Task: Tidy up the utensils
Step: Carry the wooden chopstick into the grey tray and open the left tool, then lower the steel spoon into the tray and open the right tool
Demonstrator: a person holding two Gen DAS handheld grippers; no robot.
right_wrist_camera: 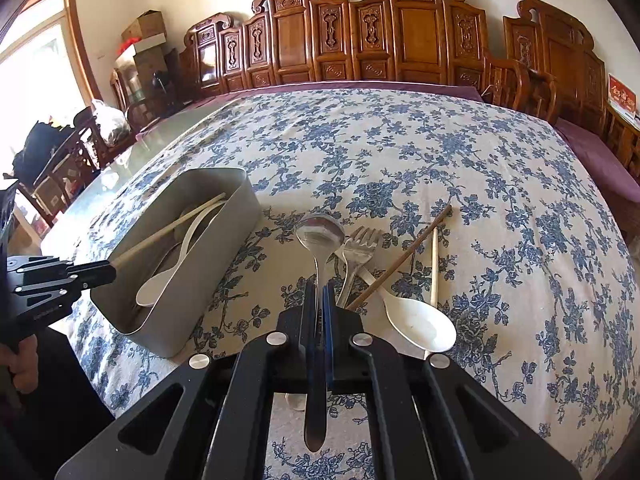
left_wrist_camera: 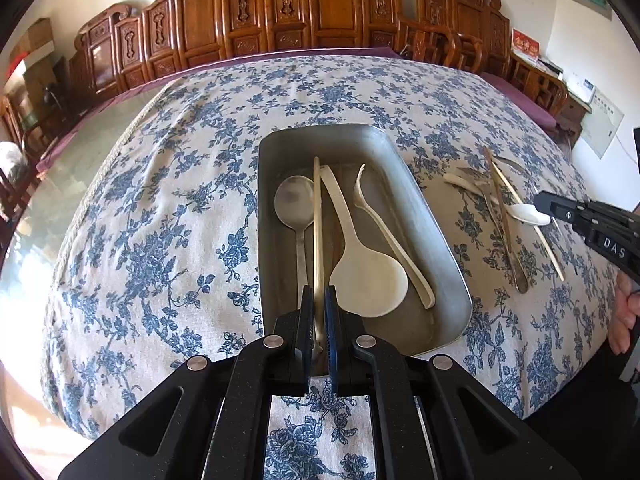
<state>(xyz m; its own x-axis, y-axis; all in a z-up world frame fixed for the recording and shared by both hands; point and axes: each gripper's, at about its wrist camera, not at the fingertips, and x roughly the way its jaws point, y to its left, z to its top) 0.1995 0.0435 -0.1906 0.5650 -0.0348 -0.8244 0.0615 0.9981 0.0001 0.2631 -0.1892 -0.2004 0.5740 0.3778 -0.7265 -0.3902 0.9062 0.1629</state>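
Observation:
In the left wrist view my left gripper [left_wrist_camera: 319,293] is shut on a pale wooden chopstick [left_wrist_camera: 317,216], which slants down into the grey metal tray [left_wrist_camera: 436,240]. Inside the tray lie a metal spoon [left_wrist_camera: 294,200], a white rice paddle [left_wrist_camera: 368,280] and a white soup spoon [left_wrist_camera: 386,236]. In the right wrist view my right gripper [right_wrist_camera: 319,285] is shut on the handle of a metal spoon [right_wrist_camera: 320,232], over the floral cloth. Beside it lie a fork [right_wrist_camera: 360,252], a brown chopstick [right_wrist_camera: 400,260], a pale chopstick [right_wrist_camera: 434,268] and a white spoon [right_wrist_camera: 420,324].
The tray [right_wrist_camera: 224,240] stands left of the loose pile, with the left gripper [right_wrist_camera: 106,271] at its near end. The right gripper [left_wrist_camera: 544,202] shows at the pile's right side. A floral tablecloth [left_wrist_camera: 160,220] covers the table; carved wooden chairs [right_wrist_camera: 400,40] line the far edge.

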